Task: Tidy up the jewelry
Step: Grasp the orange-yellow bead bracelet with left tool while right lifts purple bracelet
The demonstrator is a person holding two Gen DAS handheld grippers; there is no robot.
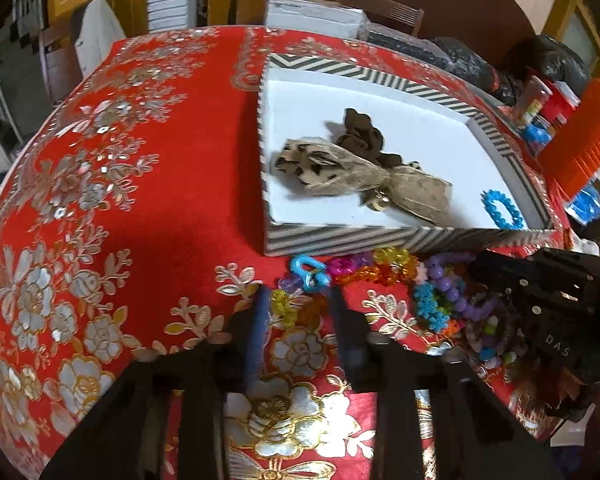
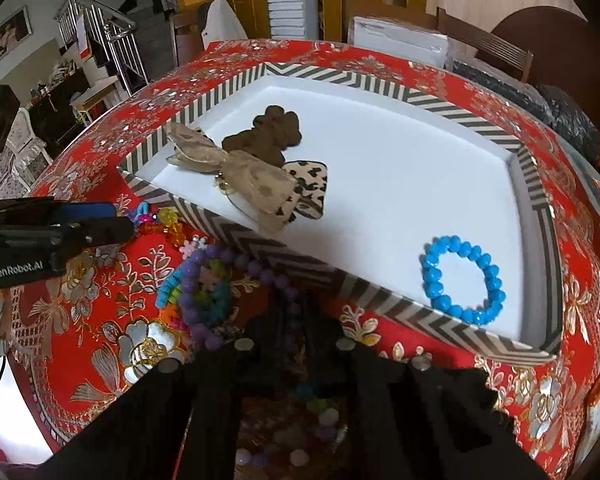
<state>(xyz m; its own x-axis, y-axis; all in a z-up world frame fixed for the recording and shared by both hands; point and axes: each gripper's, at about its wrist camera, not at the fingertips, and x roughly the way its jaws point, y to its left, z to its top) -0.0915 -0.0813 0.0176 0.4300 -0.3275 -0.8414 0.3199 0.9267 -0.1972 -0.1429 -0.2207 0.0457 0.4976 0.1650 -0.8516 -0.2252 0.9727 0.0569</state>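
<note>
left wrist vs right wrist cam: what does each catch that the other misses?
Only the left wrist view shows the orange ridged container past the tray's far corner, and the left gripper closing around the clear bead chain.

Only the right wrist view shows the staircase railing, the framed picture, and the right gripper shut, down in the bracelet pile.

Both show the chevron-edged tray holding the tan bow, the brown scrunchie and the blue bead bracelet, on the red floral tablecloth.

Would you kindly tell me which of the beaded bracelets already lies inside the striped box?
The blue bead bracelet, alone on the white floor of the striped box; the purple bracelet and the others are piled on the red cloth outside.
</note>
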